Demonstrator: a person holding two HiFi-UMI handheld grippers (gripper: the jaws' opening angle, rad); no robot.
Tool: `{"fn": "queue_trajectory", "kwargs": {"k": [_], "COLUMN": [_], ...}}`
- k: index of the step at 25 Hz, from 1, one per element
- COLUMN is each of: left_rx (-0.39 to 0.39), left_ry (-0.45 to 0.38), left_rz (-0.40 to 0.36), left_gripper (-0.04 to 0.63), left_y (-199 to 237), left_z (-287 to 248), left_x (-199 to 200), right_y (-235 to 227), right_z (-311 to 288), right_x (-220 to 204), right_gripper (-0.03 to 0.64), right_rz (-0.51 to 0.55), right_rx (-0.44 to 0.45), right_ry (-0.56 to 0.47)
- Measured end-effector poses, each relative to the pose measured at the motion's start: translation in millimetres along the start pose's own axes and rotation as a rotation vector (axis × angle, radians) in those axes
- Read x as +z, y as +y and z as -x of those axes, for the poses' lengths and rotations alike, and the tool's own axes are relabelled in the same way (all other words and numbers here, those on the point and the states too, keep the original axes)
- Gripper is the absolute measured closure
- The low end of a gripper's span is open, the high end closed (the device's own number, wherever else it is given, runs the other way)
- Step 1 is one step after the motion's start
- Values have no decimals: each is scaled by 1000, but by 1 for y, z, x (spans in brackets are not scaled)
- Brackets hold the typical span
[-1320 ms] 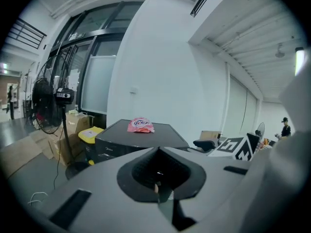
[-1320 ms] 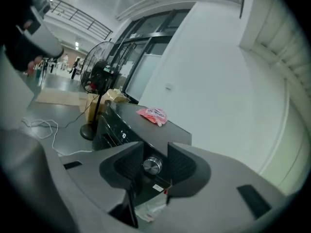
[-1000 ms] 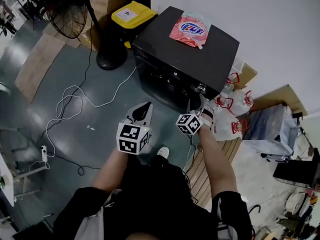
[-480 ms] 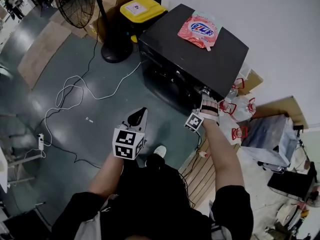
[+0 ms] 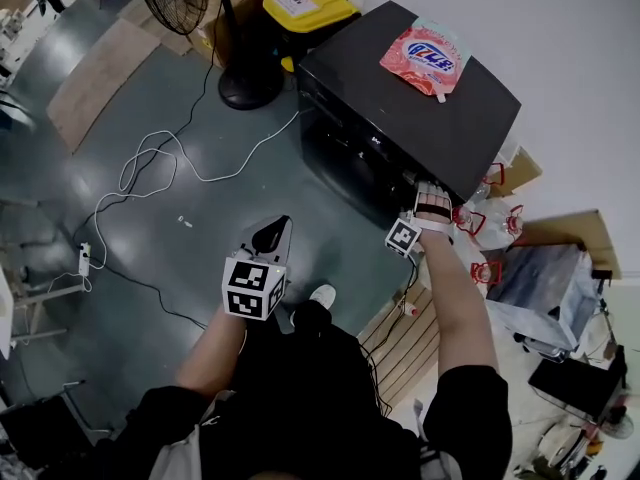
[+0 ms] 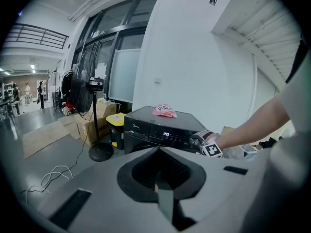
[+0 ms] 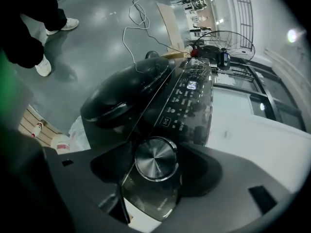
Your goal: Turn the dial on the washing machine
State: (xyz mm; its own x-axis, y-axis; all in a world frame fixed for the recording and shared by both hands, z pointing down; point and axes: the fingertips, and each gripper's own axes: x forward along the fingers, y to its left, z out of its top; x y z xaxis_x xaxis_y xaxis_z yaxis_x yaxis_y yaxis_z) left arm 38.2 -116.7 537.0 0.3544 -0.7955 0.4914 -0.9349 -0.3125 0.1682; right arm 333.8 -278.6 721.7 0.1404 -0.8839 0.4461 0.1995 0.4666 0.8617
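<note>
The black washing machine stands by the white wall, and its silver dial sits at the right end of the control panel. My right gripper is at that dial. In the right gripper view its jaws, which have just been opening, stand on either side of the dial with a gap on each side, so the right gripper is open. My left gripper hangs over the floor in front of the machine, well away from it. It points at the washing machine, and the left gripper is shut on nothing.
A pink detergent pouch lies on the machine's lid. A standing fan and a yellow-lidded bin are to its left. White cables trail across the grey floor. Bags with red handles and a grey box crowd its right side.
My right hand has rolled at the dial while staying against the panel. The left gripper has sunk a little and drifted. The head camera has shifted, so the machine sits further right.
</note>
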Motion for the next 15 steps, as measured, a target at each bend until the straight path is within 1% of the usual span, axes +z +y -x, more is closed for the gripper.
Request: {"fn": "queue_trajectory", "kwargs": {"k": [2, 6, 15], "left_rx": [9, 15, 5], "left_ry": [-2, -3, 4], "left_rz": [2, 8, -5], "left_gripper": [589, 589, 589], "left_y": [3, 7, 2], "left_z": [2, 4, 2], "left_x": [-1, 0, 2], "right_y": [-1, 3, 2], "right_z": [2, 3, 5], "right_x": [7, 10, 6], "right_gripper": [328, 337, 342], "right_rz": [-50, -58, -109], "right_rx": [2, 8, 14], "right_ry": [-36, -53, -19]}}
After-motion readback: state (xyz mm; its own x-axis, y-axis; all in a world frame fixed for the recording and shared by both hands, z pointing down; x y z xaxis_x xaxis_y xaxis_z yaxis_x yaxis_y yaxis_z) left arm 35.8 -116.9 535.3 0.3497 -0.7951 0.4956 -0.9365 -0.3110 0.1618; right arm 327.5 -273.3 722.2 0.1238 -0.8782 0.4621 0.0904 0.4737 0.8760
